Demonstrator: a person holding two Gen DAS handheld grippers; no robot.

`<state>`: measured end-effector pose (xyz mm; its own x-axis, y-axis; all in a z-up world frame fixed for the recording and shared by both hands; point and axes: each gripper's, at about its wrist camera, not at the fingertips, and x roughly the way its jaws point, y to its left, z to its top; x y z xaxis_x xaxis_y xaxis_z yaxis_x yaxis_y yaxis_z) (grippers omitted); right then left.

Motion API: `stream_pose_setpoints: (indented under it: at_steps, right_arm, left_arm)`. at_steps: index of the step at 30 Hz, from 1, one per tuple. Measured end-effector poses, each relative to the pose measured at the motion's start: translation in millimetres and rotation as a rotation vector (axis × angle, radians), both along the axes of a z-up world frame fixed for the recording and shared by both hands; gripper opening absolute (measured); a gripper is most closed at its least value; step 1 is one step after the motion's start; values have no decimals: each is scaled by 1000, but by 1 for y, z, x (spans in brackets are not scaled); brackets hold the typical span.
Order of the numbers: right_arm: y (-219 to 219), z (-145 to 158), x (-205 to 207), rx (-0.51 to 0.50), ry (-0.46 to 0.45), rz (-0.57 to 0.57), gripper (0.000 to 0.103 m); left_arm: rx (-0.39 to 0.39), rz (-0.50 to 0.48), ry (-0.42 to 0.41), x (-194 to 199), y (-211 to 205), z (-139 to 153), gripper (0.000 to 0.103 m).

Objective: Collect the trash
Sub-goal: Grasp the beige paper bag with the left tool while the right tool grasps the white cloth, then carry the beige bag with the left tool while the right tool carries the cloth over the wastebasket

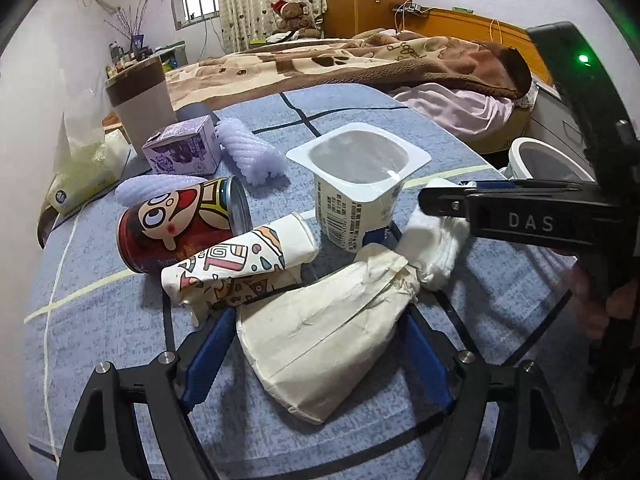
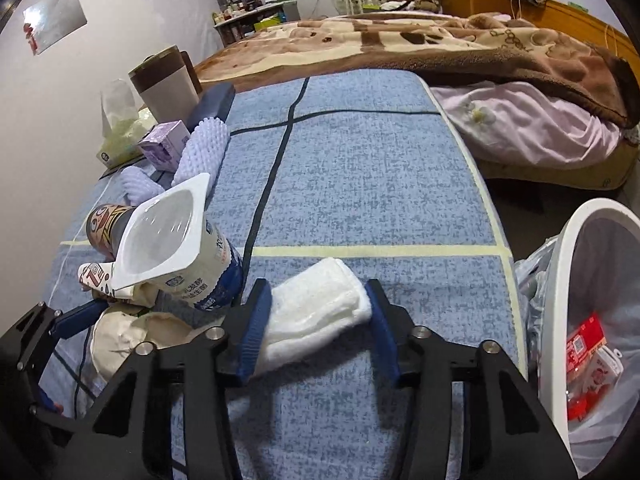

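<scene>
On the blue desk (image 2: 360, 184), here's how it sits:

My right tool (image 2: 318, 326): spread wide, blue pads either side of the folded white tissue (image 2: 316, 312); the left pad touches it, the right pad looks just clear of it.
White tissue: flat on the desk cloth between those pads, its far end poking out past the fingertips.
My left tool (image 1: 316, 354): spread too, straddling the crumpled cream paper bag (image 1: 320, 340); I can't tell if the pads press it.
Paper bag: lying on the desk, its twisted neck touching the tissue in the left wrist view.
Yogurt cup (image 1: 356, 188): upright and empty, just beyond the bag.
Flattened patterned cup (image 1: 240, 264): resting against the bag's left side.
Cartoon can (image 1: 180, 224): on its side, behind the patterned cup.
Bin (image 2: 592, 320): white, lined, off the desk's right edge, red wrappers (image 2: 586, 364) inside.
</scene>
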<state>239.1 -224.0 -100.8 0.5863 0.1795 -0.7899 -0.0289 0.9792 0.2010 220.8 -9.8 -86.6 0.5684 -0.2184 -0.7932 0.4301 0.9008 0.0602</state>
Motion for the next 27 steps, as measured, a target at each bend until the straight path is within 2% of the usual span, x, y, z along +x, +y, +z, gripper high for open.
stream_pose_setpoints:
  at_steps: [1,3,6,9,15,21,27]
  right_arm:
    - [-1,0,1,2,-2,-2,43]
    - [-7,1,0,18,-8,-15,32]
    - [-9,2,1,19,-17,-15,24]
    - [-6,4,-2,-9,-36,-2,22]
    - [-9,6,-4,-6,-53,5,19]
    - [-14,10,-12,11,-76,16,16]
    - [-23,14,-22,26,-95,0,15]
  left_arm:
    - [2,0,-5,1,0,0,83]
    - [12,8,-12,3,1,0,83]
    - [11,3,-3,8,2,-1,82]
    - [-40,13,41,14,8,-1,79]
    - [-78,28,53,8,12,-3,71]
    - [-127,67,54,-4,17,0,71]
    - [-127,84,42,-16,16,4,71]
